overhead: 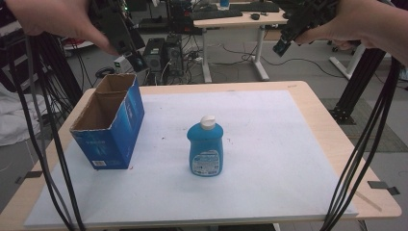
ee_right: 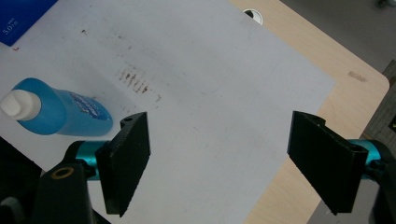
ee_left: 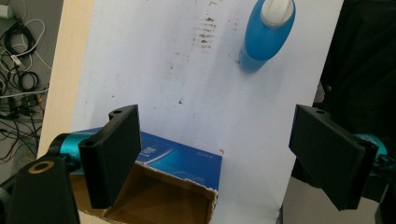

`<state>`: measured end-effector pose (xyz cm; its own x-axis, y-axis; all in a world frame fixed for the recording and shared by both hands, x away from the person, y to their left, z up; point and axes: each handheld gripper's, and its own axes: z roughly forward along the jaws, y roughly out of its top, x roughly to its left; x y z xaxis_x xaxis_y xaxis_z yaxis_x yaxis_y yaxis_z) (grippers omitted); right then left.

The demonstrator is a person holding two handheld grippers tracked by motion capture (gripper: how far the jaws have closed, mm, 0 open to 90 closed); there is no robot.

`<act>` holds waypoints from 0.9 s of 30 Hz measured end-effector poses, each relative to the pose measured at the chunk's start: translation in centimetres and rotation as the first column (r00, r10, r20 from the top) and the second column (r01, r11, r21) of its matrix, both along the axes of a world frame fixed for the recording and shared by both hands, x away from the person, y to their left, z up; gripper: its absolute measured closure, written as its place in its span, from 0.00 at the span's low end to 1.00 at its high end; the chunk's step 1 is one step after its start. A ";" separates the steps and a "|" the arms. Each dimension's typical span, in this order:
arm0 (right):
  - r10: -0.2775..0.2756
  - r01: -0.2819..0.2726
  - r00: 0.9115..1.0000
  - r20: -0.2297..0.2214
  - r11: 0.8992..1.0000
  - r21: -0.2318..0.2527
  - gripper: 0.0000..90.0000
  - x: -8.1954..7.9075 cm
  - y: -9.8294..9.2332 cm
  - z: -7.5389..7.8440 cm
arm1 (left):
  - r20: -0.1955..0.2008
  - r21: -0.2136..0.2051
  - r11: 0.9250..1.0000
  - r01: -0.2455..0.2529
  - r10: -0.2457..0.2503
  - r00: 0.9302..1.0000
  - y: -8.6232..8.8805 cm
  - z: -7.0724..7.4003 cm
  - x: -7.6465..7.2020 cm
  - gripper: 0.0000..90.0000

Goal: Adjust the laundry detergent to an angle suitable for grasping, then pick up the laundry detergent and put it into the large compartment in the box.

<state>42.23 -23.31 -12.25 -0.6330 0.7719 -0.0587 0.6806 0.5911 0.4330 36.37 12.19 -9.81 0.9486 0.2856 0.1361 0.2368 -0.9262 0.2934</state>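
standing upright mid-counter, the blue bottle [overhead: 205, 149] sits below both grippers, left gripper [ee_left: 215, 154] and right gripper [ee_right: 219, 163], fingers released, neither clearly nearer.

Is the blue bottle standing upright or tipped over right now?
Upright. The blue bottle stands on its base on the white mat, white cap on top, apart from the open blue box.

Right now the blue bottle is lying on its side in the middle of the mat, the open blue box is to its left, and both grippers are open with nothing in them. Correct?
Not quite: the blue bottle stands upright, white cap on top, as the high view shows. The rest holds: the open blue box is to its left, and the left gripper and right gripper are open with nothing in them.
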 end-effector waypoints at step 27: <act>0.021 -0.021 1.000 -0.015 1.000 0.004 0.23 0.6 0.5 -0.4 | -0.005 -0.002 1.000 0.012 -0.012 1.000 -0.1 0.0 0.1 0.19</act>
